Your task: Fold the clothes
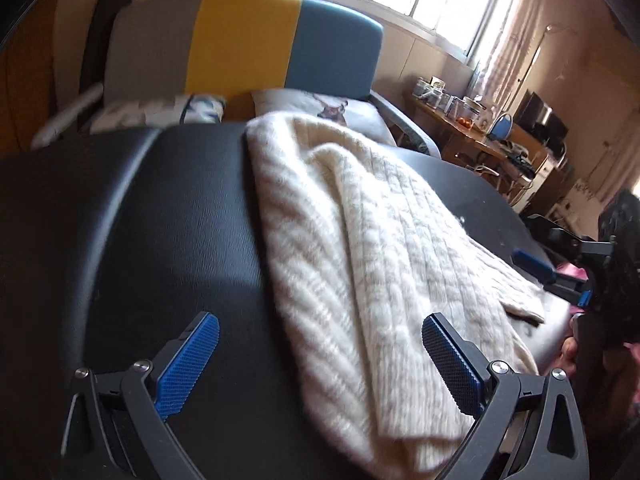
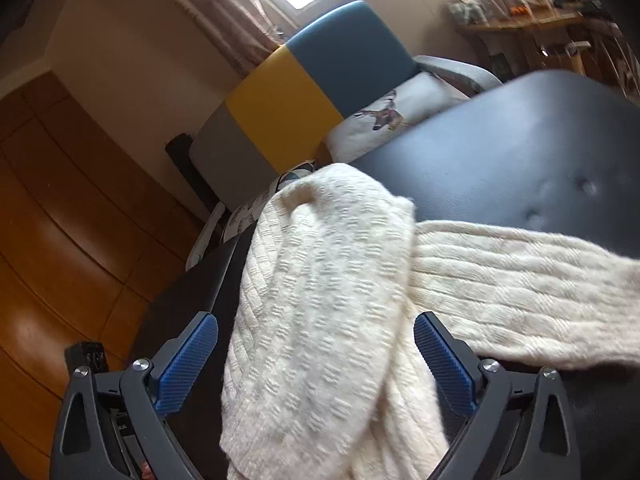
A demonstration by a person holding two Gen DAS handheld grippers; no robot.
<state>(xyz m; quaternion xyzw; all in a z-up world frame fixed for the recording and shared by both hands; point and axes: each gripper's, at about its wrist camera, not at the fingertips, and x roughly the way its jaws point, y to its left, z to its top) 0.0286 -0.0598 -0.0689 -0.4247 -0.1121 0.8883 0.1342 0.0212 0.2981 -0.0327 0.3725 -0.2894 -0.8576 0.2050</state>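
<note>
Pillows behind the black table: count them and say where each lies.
2. A deer-print grey pillow lies below the blue headboard panel; a blue-patterned white pillow lies left of it. Others may be hidden.

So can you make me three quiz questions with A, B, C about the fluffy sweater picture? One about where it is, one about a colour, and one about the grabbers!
1. Where does the sweater lie?
A. on the black table
B. on the wooden desk
C. on the floor

2. What colour are the pads on the gripper fingers?
A. red
B. blue
C. green

3. How do the left gripper and right gripper stand?
A. both shut on the sweater
B. one open, one shut
C. both open

Answers:
1 A, cream knit spreads over the dark tabletop.
2 B, the ribbed pads are bright blue.
3 C, in each view the fingers stand wide apart with the sweater between them, unpinched.
</note>
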